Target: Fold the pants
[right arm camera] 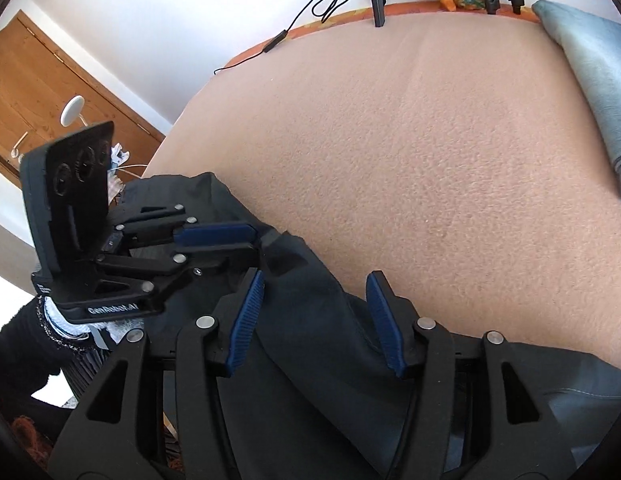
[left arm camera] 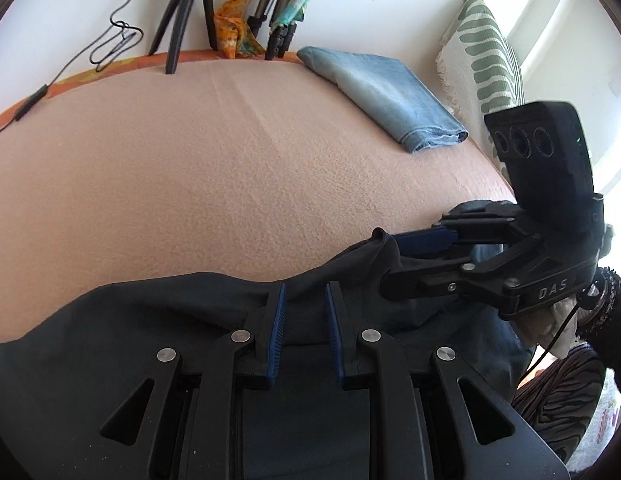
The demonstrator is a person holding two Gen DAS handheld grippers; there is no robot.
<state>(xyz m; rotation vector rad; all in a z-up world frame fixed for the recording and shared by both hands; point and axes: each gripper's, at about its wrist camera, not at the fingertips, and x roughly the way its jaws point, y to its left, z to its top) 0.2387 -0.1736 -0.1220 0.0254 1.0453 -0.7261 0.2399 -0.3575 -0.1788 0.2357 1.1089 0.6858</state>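
Dark navy pants [left arm camera: 158, 312] lie bunched at the near edge of a peach blanket-covered bed [left arm camera: 210, 168]; they also show in the right wrist view [right arm camera: 310, 340]. My left gripper [left arm camera: 306, 296] is open, its blue pads [left arm camera: 276, 320] straddling a ridge of the pants fabric. In the right wrist view the left gripper [right arm camera: 258, 240] sits at the pants' edge. My right gripper [right arm camera: 316, 284] is open over the dark fabric. In the left wrist view the right gripper [left arm camera: 394, 256] has its fingers at a raised fold of the pants.
Folded light blue jeans [left arm camera: 382, 96] lie at the bed's far right, next to a green-patterned pillow [left arm camera: 482, 56]. Tripod legs [left arm camera: 182, 12] and a cable [left arm camera: 114, 40] stand along the far wall. A wooden door [right arm camera: 50, 80] is to the left.
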